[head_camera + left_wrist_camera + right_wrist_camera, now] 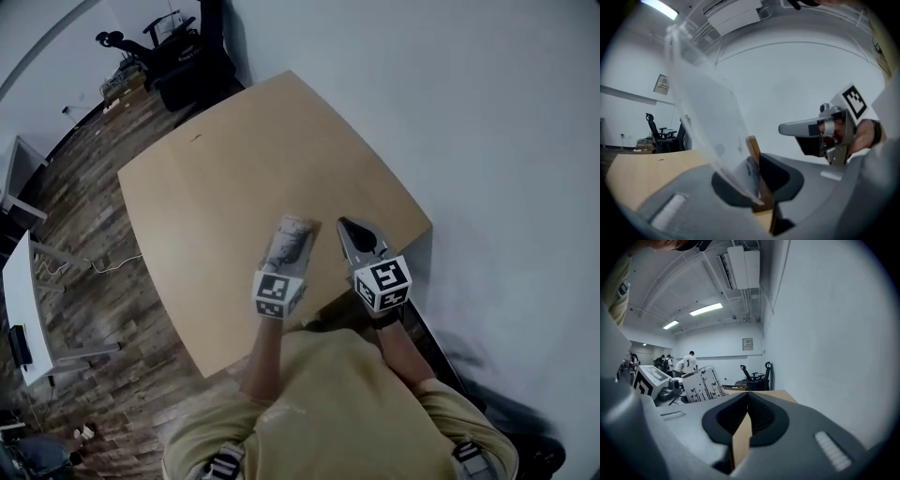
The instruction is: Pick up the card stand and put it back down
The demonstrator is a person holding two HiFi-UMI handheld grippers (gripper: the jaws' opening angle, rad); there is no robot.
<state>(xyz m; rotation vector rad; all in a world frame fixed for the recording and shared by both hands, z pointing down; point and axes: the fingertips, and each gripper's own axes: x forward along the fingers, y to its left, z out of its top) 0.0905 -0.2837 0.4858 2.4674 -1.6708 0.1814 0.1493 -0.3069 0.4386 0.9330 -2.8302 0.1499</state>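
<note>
While the stand (292,239) sits in the left hand-held gripper (289,246) over the near part of the counter (216,187), the step in hand looks like the carry between lifting and setting down. Whether its foot is clear of the surface cannot be told from above. To do it well, the wrist should first bring the stand upright, since in the left gripper view its clear sheet (705,122) leans well over to the left. It should then go straight down so the wooden foot (753,152) lands flat, and the jaws should part only once the foot bears its own weight. A tilted landing would likely tip it. The left hand-held gripper is pinched narrow on the stand, with dark pads either side of the wood and the sheet's lower edge. The right hand-held gripper (347,227) waits just beside it to the right, touching nothing. Its jaws are together and empty, with only a sliver of counter showing beneath them.
</note>
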